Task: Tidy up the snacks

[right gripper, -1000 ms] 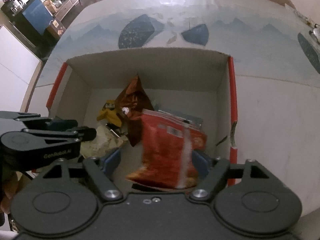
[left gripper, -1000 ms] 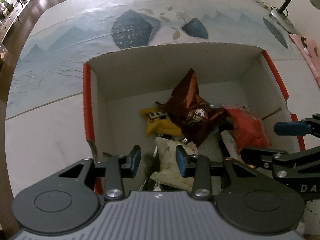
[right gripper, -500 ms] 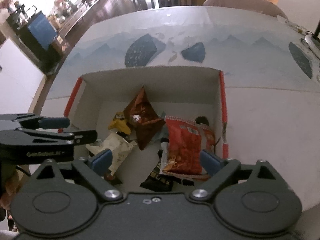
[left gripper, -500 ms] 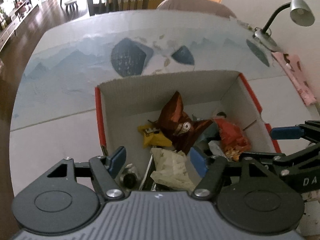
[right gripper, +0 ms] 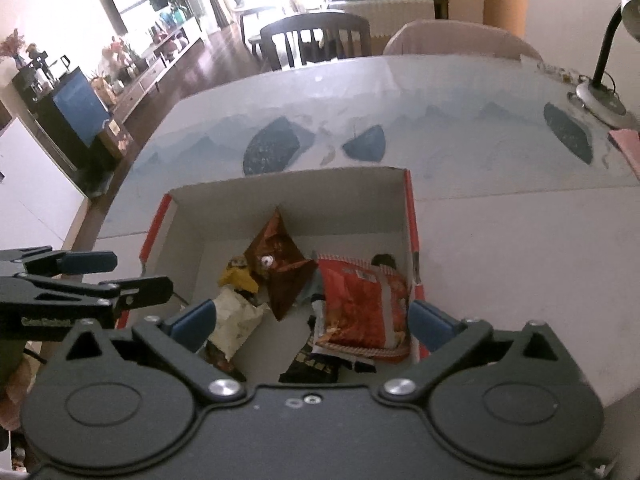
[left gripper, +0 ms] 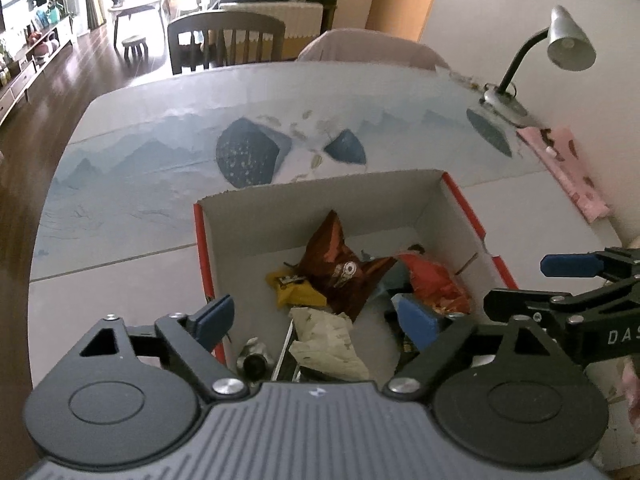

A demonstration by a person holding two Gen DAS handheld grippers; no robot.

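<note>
An open cardboard box with red edges stands on the table and holds several snack packs. Inside lie a brown foil bag, a yellow pack, a cream pack, a red chip bag and a black pack. My left gripper is open and empty above the box's near side. My right gripper is open and empty above the box, apart from the red bag.
The table has a blue mountain-pattern cloth. A desk lamp and a pink cloth are at the far right. Chairs stand behind the table.
Both grippers have opened wide and risen back from the box. The right one let go of the red chip bag, which now lies in the box. The left one let go of the cream pack.
</note>
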